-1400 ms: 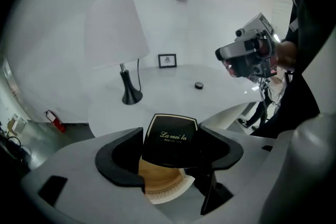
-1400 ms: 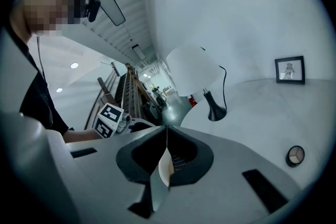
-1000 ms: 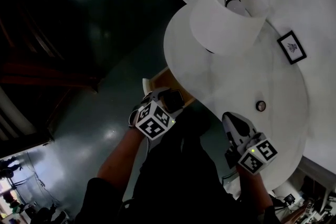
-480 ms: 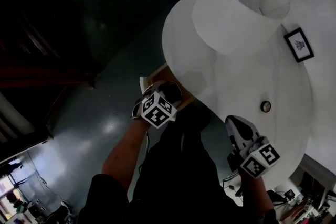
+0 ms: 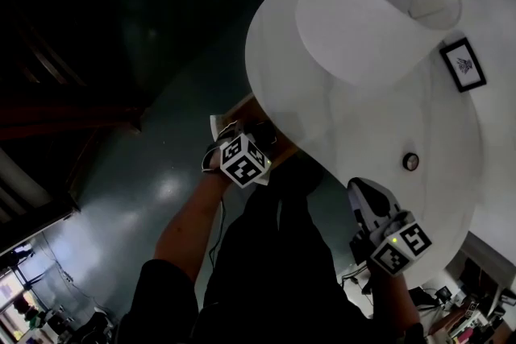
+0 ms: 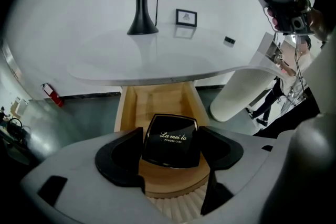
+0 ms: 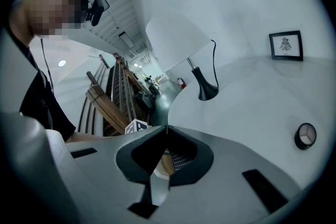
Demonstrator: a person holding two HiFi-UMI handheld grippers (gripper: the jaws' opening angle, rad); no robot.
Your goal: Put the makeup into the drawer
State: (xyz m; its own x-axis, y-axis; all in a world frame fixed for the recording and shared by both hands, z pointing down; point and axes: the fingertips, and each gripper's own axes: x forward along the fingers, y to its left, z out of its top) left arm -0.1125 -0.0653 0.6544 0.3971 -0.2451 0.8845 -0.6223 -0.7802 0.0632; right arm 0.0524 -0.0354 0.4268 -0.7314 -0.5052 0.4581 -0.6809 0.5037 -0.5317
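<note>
1. The left claw (image 6: pixel 170 137) grips a black square makeup case (image 6: pixel 172 127).
2. The case hangs over the open wooden drawer (image 6: pixel 156 98) under the white desk (image 6: pixel 157 57).
3. The right claw (image 7: pixel 167 129) is shut tight, holding nothing, off to the right.

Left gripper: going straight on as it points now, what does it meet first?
Holding the powder compact, the left gripper would probably meet the open wooden drawer first; depth is unclear.

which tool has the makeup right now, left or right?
The left tool: its jaws clamp the black powder compact, facing the open wooden drawer. The right tool is shut on nothing.
</note>
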